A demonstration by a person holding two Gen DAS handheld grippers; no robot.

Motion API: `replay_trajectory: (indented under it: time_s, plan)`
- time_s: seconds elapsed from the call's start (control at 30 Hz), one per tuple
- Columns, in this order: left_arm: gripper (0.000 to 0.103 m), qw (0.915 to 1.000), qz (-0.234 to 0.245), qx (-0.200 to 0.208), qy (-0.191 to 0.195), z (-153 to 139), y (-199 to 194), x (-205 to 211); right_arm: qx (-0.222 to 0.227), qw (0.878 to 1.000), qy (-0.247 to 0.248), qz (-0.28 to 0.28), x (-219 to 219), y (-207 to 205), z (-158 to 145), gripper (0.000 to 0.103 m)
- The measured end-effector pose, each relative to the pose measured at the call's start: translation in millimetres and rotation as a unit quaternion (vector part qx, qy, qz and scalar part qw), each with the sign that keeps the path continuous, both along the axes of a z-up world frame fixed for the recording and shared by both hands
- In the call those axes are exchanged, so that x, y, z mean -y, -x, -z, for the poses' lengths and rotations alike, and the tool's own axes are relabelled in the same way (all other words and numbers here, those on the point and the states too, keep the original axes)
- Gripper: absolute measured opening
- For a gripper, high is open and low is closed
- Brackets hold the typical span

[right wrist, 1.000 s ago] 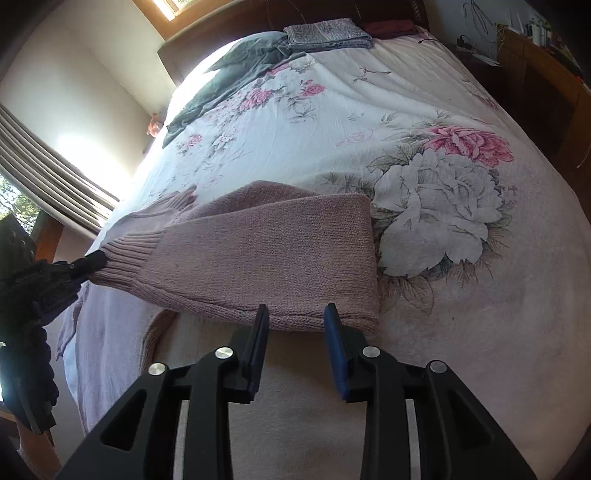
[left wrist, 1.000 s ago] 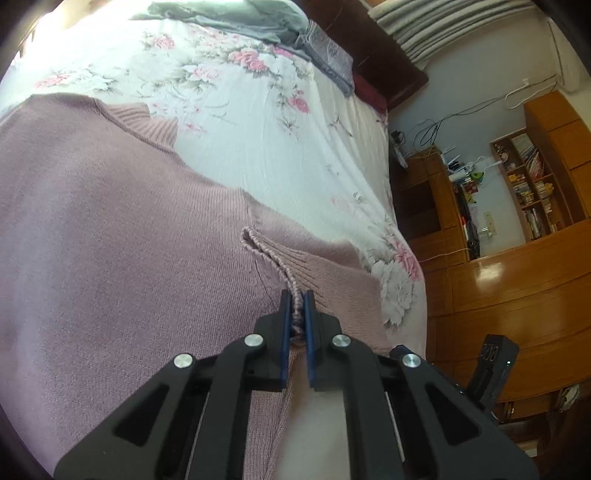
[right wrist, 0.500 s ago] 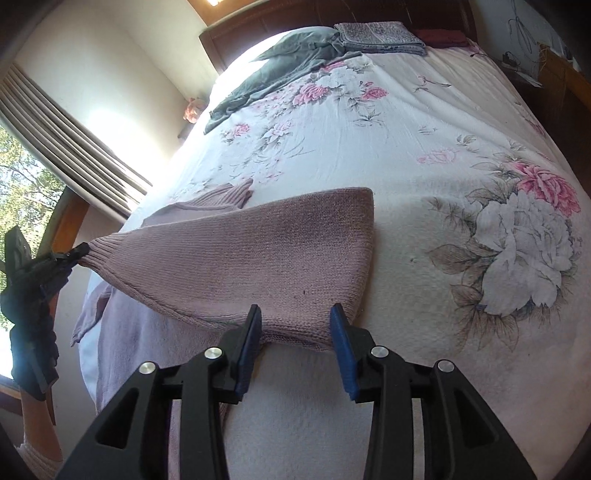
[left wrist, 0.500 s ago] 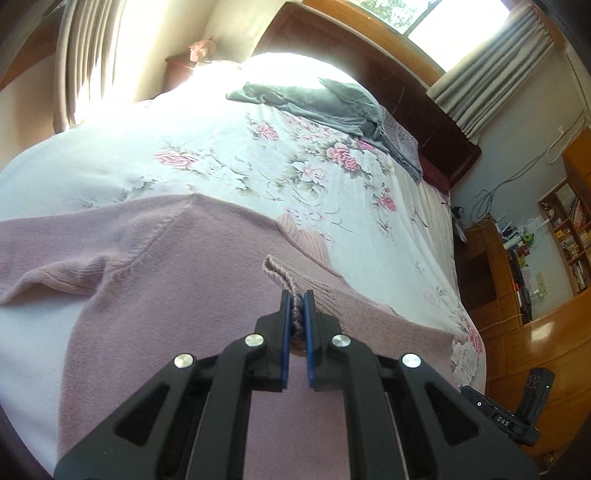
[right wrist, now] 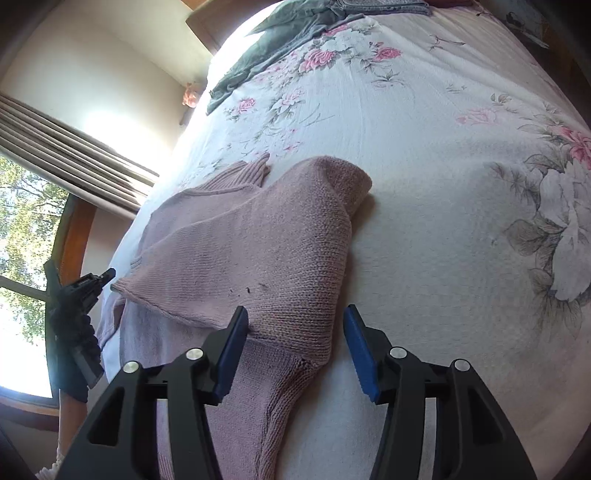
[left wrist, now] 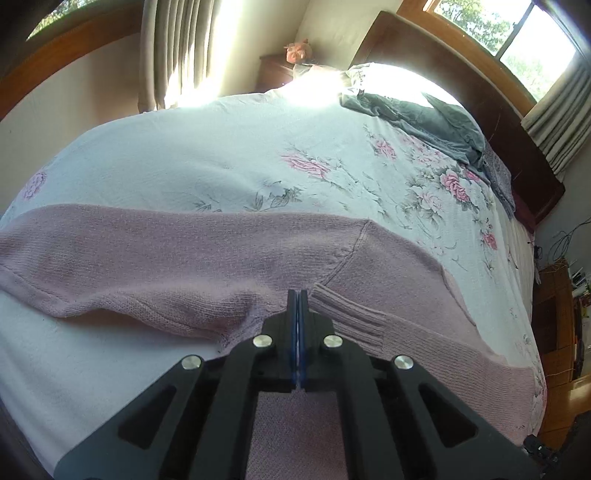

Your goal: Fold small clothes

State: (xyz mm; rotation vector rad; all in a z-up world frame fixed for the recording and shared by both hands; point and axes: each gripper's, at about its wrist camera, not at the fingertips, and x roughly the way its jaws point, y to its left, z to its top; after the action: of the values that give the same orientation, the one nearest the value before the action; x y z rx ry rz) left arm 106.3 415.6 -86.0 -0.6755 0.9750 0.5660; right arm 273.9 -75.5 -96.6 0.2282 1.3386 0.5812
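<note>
2 wrist fisheyes, both low over the bed

The left looks along the closed left gripper toward the headboard; the right looks up-bed. Both share the pink sweater.

Sun floods through the window past beige curtains onto a floral bed with a dark wooden headboard.
</note>
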Motion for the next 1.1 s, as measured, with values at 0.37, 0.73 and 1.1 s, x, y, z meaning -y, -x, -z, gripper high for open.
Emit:
replay_trajectory:
  time_s: [0.37, 0.73, 1.1]
  plan:
    - [0.026, 0.9976, 0.048, 0.023, 0.044, -10, 25, 23, 0.096, 0.987, 0.124, -0.038, -28, 23, -23, 0.044]
    - [0.027, 0.9895, 0.114, -0.023, 0.086, 56, -12, 50, 0.058, 0.99, 0.119, -0.053, -60, 22, 12, 0.049]
    - [0.042, 0.9894, 0.1, 0.031, 0.1, 9, 64, 9, 0.084, 0.992, 0.081, -0.049, -75, 59, -39, 0.057]
